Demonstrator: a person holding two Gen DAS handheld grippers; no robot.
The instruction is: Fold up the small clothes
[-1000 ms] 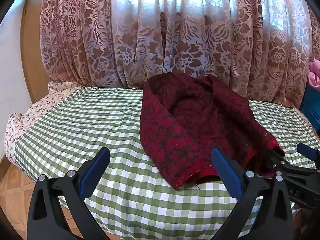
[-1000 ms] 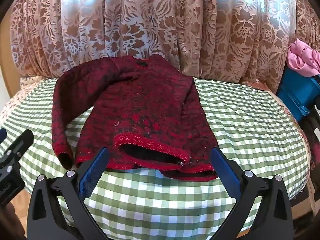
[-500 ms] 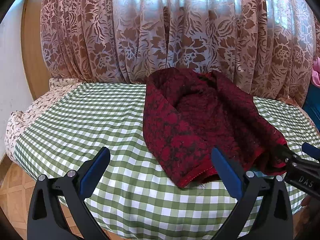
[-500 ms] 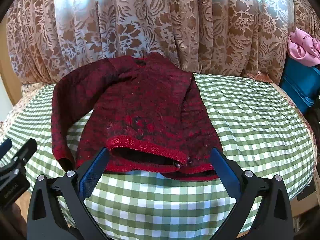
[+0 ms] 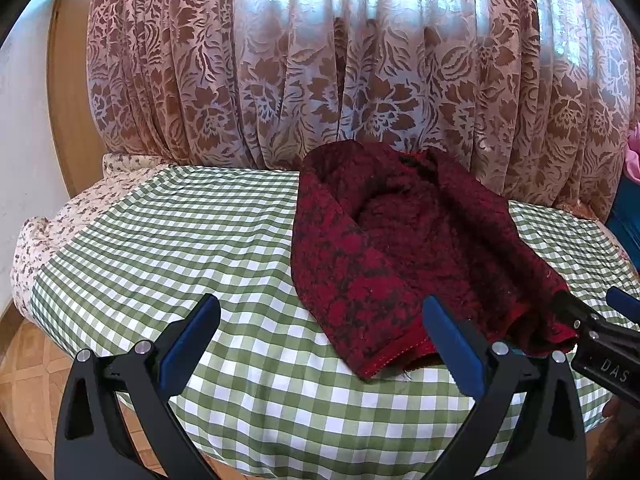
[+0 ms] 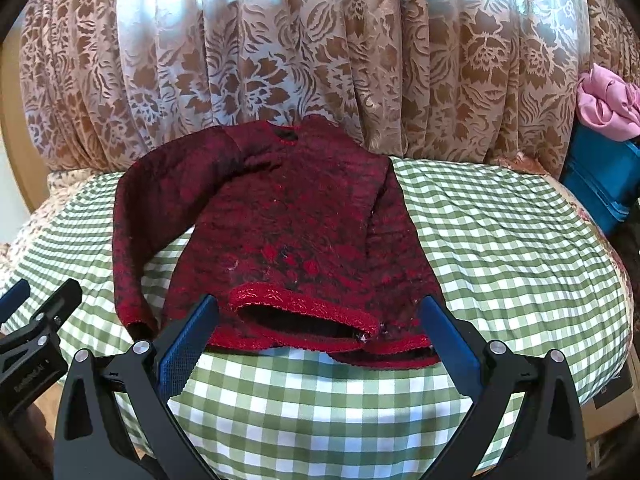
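My left gripper [image 5: 320,340] hangs with its 2 blue fingers spread wide over the green checked cloth [image 5: 180,240], gripping nothing. Right of it, the small red sweater [image 6: 288,232] lies flat on that cloth, neck toward the floral curtain [image 6: 320,60], hem nearest me. My right gripper [image 6: 320,340] is also spread, empty, framing the hem. Far right, pink fabric [image 6: 604,104] sits on a blue box [image 6: 596,184].
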